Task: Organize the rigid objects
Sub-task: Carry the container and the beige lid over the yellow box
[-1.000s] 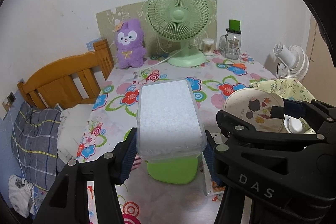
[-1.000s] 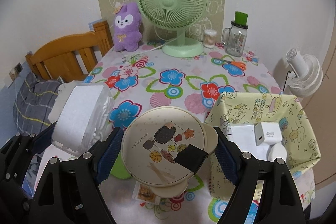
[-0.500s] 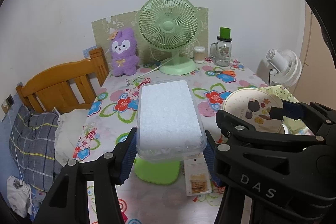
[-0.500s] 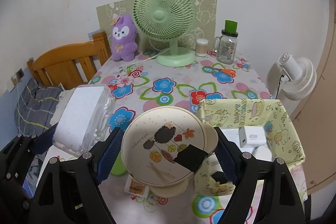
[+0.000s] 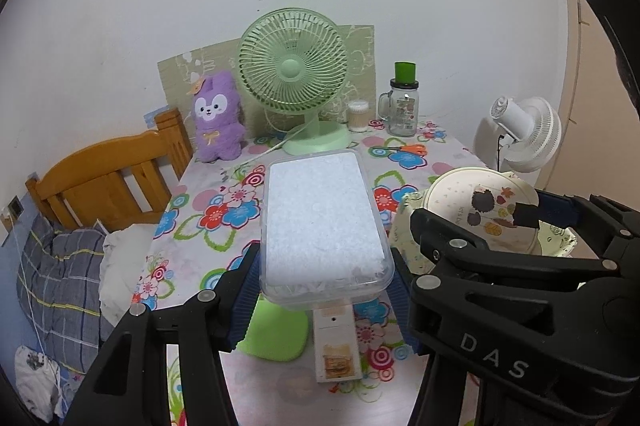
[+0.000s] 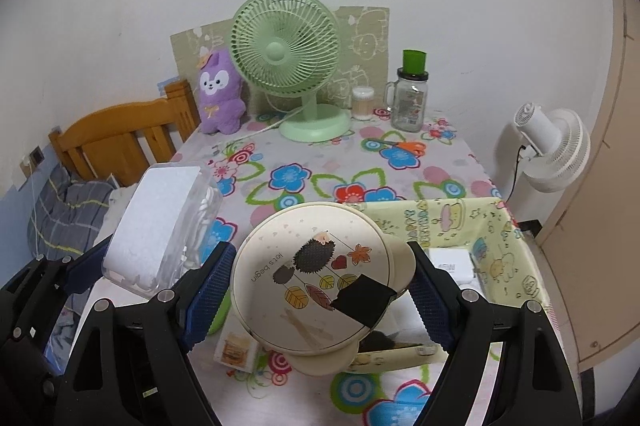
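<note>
My left gripper (image 5: 322, 286) is shut on a clear plastic box (image 5: 320, 222) filled with white cotton pads and holds it above the flowered table (image 5: 224, 210). The box also shows at the left of the right wrist view (image 6: 160, 226). My right gripper (image 6: 320, 286) is shut on a round cream box (image 6: 316, 282) with a hedgehog picture and black tape, held above the table beside a yellow fabric basket (image 6: 516, 250). The round box also shows in the left wrist view (image 5: 484, 210).
On the table below lie a green square pad (image 5: 276, 334) and a white flat item (image 5: 334, 342). At the back stand a green fan (image 6: 292, 62), purple plush (image 6: 220, 94), glass jar (image 6: 410, 98), cotton-swab cup (image 6: 362, 102) and orange scissors (image 6: 412, 146). A wooden bed frame (image 6: 120, 142) is left, a white fan (image 6: 552, 146) right.
Both grippers have risen and pulled back from the table with their boxes held. More of the table, the green pad and the white item now show below.
</note>
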A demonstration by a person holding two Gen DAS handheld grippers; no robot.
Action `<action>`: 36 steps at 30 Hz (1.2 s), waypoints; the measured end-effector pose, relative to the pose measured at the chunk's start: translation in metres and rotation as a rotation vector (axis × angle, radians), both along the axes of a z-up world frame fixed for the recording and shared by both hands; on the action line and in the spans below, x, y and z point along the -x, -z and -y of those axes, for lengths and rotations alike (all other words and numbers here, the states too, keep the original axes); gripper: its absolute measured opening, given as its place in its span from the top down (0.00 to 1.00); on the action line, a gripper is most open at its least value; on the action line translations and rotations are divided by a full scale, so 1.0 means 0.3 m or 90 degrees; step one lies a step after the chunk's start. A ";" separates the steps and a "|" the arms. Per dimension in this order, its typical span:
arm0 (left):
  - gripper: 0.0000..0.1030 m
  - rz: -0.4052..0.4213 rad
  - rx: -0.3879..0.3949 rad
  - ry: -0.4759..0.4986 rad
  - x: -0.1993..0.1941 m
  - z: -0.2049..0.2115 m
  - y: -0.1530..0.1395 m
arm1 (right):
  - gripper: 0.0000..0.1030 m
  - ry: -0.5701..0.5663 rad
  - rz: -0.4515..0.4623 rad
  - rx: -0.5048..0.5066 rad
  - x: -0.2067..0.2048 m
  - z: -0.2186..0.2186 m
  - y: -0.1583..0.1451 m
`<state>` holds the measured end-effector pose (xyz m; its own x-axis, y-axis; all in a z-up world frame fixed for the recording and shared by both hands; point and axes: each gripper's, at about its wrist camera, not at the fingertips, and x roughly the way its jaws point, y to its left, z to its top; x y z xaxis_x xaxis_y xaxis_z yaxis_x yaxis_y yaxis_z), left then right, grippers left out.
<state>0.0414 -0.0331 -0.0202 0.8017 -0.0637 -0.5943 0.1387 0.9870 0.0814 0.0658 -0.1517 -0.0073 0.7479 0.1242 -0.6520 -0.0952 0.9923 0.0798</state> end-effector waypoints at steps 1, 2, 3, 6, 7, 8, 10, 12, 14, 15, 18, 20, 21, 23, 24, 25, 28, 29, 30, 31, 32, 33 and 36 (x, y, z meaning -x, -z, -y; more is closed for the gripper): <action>0.41 0.000 0.000 0.002 0.000 0.009 -0.002 | 0.18 0.002 0.001 0.000 0.002 0.011 -0.002; 0.41 0.001 0.000 0.004 0.000 0.021 -0.005 | 0.18 0.005 0.002 -0.001 0.004 0.023 -0.004; 0.41 0.001 0.000 0.007 0.000 0.030 -0.006 | 0.18 0.007 0.003 -0.002 0.004 0.033 -0.006; 0.41 0.004 0.000 0.015 0.000 0.063 -0.012 | 0.18 0.015 0.006 -0.003 0.006 0.065 -0.010; 0.41 0.004 0.001 0.018 -0.001 0.074 -0.013 | 0.18 0.018 0.007 -0.003 0.007 0.078 -0.011; 0.41 0.003 0.002 0.021 -0.002 0.088 -0.014 | 0.18 0.022 0.007 -0.004 0.007 0.092 -0.012; 0.41 0.003 0.002 0.028 -0.006 0.114 -0.014 | 0.18 0.030 0.007 -0.004 0.006 0.122 -0.012; 0.41 0.002 0.001 0.034 -0.011 0.140 -0.015 | 0.18 0.035 0.006 -0.004 0.003 0.148 -0.008; 0.41 0.000 0.001 0.041 -0.016 0.166 -0.014 | 0.18 0.042 0.005 -0.005 0.001 0.174 -0.006; 0.41 0.000 0.001 0.045 -0.019 0.180 -0.013 | 0.18 0.045 0.005 -0.005 -0.001 0.187 -0.004; 0.41 -0.003 0.002 0.053 -0.028 0.217 -0.009 | 0.18 0.053 0.004 -0.005 -0.007 0.224 -0.001; 0.41 -0.003 0.000 0.058 -0.032 0.239 -0.006 | 0.18 0.057 0.003 -0.005 -0.010 0.251 0.004; 0.41 -0.004 0.000 0.061 -0.037 0.253 -0.004 | 0.18 0.059 0.002 -0.005 -0.013 0.265 0.006; 0.41 -0.007 0.001 0.066 -0.044 0.276 0.001 | 0.18 0.063 0.000 -0.004 -0.015 0.288 0.011; 0.41 -0.008 0.002 0.068 -0.044 0.285 0.003 | 0.18 0.064 0.000 -0.004 -0.017 0.298 0.012; 0.41 -0.010 0.002 0.069 -0.047 0.295 0.005 | 0.18 0.066 -0.001 -0.003 -0.019 0.308 0.014; 0.41 -0.016 0.003 0.075 -0.056 0.323 0.014 | 0.18 0.070 -0.006 -0.003 -0.029 0.339 0.026; 0.41 -0.018 0.002 0.076 -0.060 0.334 0.019 | 0.18 0.070 -0.008 -0.002 -0.030 0.346 0.029; 0.41 -0.020 0.002 0.077 -0.062 0.340 0.022 | 0.18 0.071 -0.010 -0.002 -0.033 0.354 0.034; 0.41 -0.023 0.002 0.076 -0.065 0.349 0.028 | 0.18 0.072 -0.014 -0.001 -0.037 0.362 0.040; 0.41 -0.025 0.002 0.075 -0.067 0.357 0.033 | 0.18 0.073 -0.017 -0.002 -0.041 0.368 0.046; 0.41 -0.028 0.001 0.075 -0.071 0.365 0.040 | 0.18 0.074 -0.021 -0.001 -0.046 0.376 0.054; 0.41 -0.038 0.003 0.078 -0.085 0.384 0.058 | 0.18 0.074 -0.028 -0.002 -0.056 0.396 0.072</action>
<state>0.0668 -0.1483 -0.0375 0.7513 -0.1610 -0.6400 0.2620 0.9628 0.0654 0.0825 -0.2704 -0.0289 0.7283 0.0400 -0.6841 0.0244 0.9962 0.0842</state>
